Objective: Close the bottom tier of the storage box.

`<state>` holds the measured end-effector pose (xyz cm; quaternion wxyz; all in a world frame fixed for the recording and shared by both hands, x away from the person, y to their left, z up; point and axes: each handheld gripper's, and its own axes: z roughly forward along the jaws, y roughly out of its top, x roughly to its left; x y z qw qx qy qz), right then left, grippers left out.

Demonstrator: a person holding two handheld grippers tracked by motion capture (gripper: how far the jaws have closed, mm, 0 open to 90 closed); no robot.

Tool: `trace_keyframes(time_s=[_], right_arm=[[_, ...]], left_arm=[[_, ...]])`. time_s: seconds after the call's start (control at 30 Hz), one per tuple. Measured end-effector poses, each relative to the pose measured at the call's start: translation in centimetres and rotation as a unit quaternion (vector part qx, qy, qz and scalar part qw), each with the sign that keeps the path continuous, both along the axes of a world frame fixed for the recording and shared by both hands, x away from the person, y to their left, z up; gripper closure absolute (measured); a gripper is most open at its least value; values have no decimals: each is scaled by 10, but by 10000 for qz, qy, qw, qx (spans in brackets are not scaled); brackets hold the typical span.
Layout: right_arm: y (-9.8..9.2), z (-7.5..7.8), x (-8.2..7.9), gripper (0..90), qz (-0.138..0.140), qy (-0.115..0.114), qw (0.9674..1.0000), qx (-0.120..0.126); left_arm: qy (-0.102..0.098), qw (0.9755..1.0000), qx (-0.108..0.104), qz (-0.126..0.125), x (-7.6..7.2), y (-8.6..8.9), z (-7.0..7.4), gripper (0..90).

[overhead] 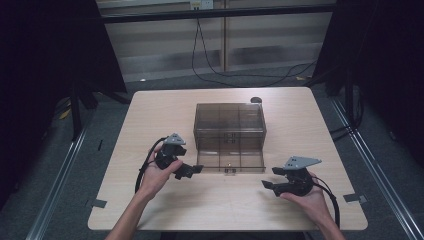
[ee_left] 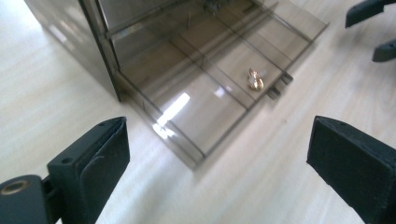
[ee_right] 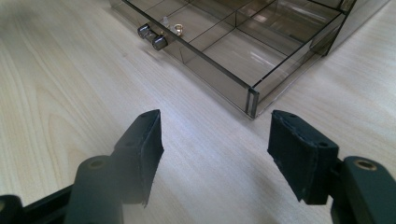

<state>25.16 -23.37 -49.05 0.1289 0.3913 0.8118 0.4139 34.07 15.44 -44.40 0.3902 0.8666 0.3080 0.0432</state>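
**Claw positions at the open drawer**

The left claw (overhead: 192,170) is held in our left hand (overhead: 159,172) with its jaws wide apart and nothing between them. It lies low over the table (overhead: 150,115), just beside the front left corner of the drawer (overhead: 231,161). In the left gripper view the drawer corner sits ahead of the gap between the two black pads (ee_left: 100,158), close to them but apart from both.

The right claw (overhead: 269,180) rests in our right hand (overhead: 307,197), its jaws also standing apart and empty. It lies near the front right corner of the drawer and points toward it. In the right gripper view that corner (ee_right: 252,100) stands just beyond the open gap, touching neither pad.

The drawer is pulled out from the bottom of the smoky transparent organizer box (overhead: 230,125), which stands at the middle of the table. Thin walls split the drawer into compartments. A small gold-coloured item (ee_left: 255,81) lies in a compartment along the front edge, just behind the drawer knob (ee_right: 159,43). We cannot tell from these views what the item is. It lies between the two claws, well apart from each. A small dark round object (overhead: 256,99) sits on the table behind the box.
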Motion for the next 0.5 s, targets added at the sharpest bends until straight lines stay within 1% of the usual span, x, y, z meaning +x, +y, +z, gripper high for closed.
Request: trace_keyframes(time_s=[0.03, 0.13, 0.17, 0.2, 0.23, 0.27, 0.33, 0.37, 0.4, 0.43, 0.5], right_arm=[[1, 1, 0, 346, -22, -40, 10000, -30], [2, 2, 0, 361, -47, -27, 10000, -18], [2, 2, 1, 371, -24, -43, 10000, -4], [2, 2, 1, 371, -24, -43, 10000, -4], [3, 3, 1, 390, -3, -60, 10000, 13], [3, 3, 1, 405, -7, -45, 10000, 26], [3, 3, 1, 424, -33, -46, 10000, 47], [3, 4, 1, 433, -30, -37, 10000, 69], [4, 4, 0, 445, -20, -24, 10000, 81], [4, 4, 0, 455, -4, -33, 10000, 88], [5, 4, 0, 464, 7, -25, 10000, 92]], left_arm=[[-21, 10000, -8, -31, -4, 4, 0, 61], [-91, 9999, -64, 32, -11, 11, -2, 61], [-119, 9999, -51, 103, -13, 13, -2, 62], [-119, 9999, -51, 103, -13, 13, -2, 66], [-167, 9997, -14, 154, -18, 17, -5, 69], [-186, 9996, -21, 197, -21, 19, -5, 70], [-182, 9996, -33, 190, -25, 22, -6, 71], [-186, 9996, -61, 227, -28, 24, -6, 71], [-186, 9996, -61, 227, -28, 24, -6, 70], [-173, 9994, -142, 254, -33, 28, -7, 70], [-171, 9994, -158, 251, -38, 33, -9, 69]])
